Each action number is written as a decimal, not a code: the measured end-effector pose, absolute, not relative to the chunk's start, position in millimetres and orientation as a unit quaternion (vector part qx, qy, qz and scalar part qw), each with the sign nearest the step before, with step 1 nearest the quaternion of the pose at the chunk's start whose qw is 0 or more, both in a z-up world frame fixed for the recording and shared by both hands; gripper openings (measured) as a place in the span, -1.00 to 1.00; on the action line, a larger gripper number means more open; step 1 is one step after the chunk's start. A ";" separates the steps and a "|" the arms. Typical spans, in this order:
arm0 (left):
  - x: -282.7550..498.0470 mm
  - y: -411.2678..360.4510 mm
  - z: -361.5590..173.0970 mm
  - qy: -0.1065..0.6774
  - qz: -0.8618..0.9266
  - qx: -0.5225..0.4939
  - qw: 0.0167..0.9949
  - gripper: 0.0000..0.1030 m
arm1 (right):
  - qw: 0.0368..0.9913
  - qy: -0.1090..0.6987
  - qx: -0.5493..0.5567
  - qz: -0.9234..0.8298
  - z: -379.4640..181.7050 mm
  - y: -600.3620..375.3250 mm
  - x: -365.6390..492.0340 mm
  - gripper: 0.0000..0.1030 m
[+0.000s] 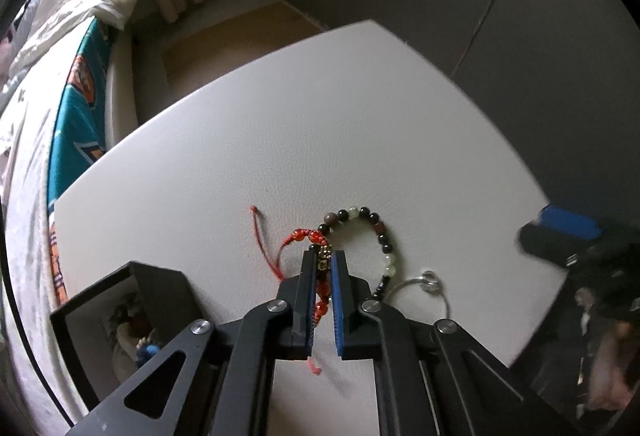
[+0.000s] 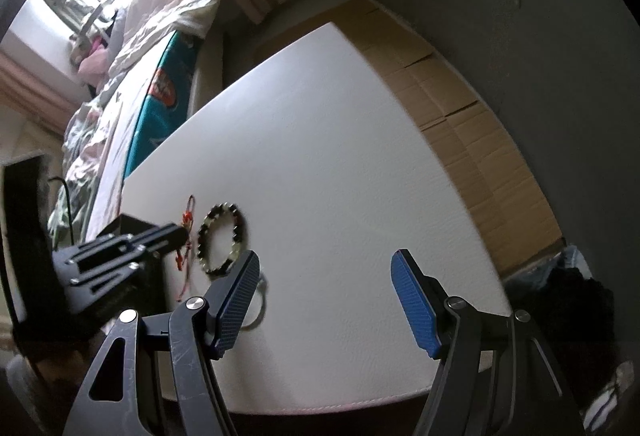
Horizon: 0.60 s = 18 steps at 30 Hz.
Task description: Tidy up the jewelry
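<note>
Left wrist view, near to far: left gripper [image 1: 324,264] jaws nearly closed, pinching the red bead bracelet [image 1: 316,236]. Its orange-red beads and a small gold charm sit between the two blue pads; a frayed cord end hangs below the pads, and a second thin red cord tail runs out on the table [image 1: 280,116], left of the gripper tips. Landmark is the red bracelet from here on.

Counts: 3 jewelry pieces on the table.
- 1 red bracelet, in the left gripper.
- 1 dark/green bead bracelet [image 1: 368,236], just right of the red one, touching it where the loops meet near the gripper tips.
- 1 silver ring-shaped hoop [image 1: 424,282], right of and nearer than the red bracelet, beside the beaded loop's lower end.

1 black open box [image 1: 132,300] left of the red bracelet, near the table edge. Cannot make out its contents.

Right wrist view: right gripper [image 2: 326,264] wide open, holding nothing, over bare table well right of the red bracelet [image 2: 186,232]. Beaded loop [image 2: 220,238] and part of the silver hoop [image 2: 260,300] show by its left finger.

Farther back, left of the table: 1 bed with white bedding [image 1: 24,140].
</note>
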<state>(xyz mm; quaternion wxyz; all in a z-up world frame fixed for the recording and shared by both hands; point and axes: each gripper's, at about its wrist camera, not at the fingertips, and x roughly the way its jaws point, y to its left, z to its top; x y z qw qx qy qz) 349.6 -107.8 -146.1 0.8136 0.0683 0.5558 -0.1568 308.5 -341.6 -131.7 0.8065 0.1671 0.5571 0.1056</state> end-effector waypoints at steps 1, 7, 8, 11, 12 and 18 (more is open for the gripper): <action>348.4 -105.3 -141.7 0.552 -0.156 0.063 0.817 -0.86 | 0.804 0.560 0.163 0.112 -132.6 -337.1 309.0 0.33; 338.2 -88.6 -116.3 0.531 -0.162 0.025 0.831 -0.86 | 0.791 0.577 0.130 0.157 -141.0 -309.6 311.0 -0.11; 338.1 -85.4 -113.6 0.529 -0.162 0.020 0.833 -0.86 | 0.790 0.579 0.120 0.162 -143.1 -304.8 311.5 -0.15; 331.4 -76.6 -104.9 0.521 -0.157 0.012 0.839 -0.86 | 0.790 0.581 0.090 0.176 -148.0 -290.9 310.3 -0.21; 328.8 -73.9 -102.1 0.518 -0.155 0.011 0.841 -0.86 | 0.792 0.578 0.080 0.181 -147.2 -287.3 309.6 -0.21; 317.4 -50.2 -87.2 0.503 -0.143 -0.015 0.852 -0.86 | 0.794 0.577 0.025 0.193 -150.0 -269.3 308.4 -0.34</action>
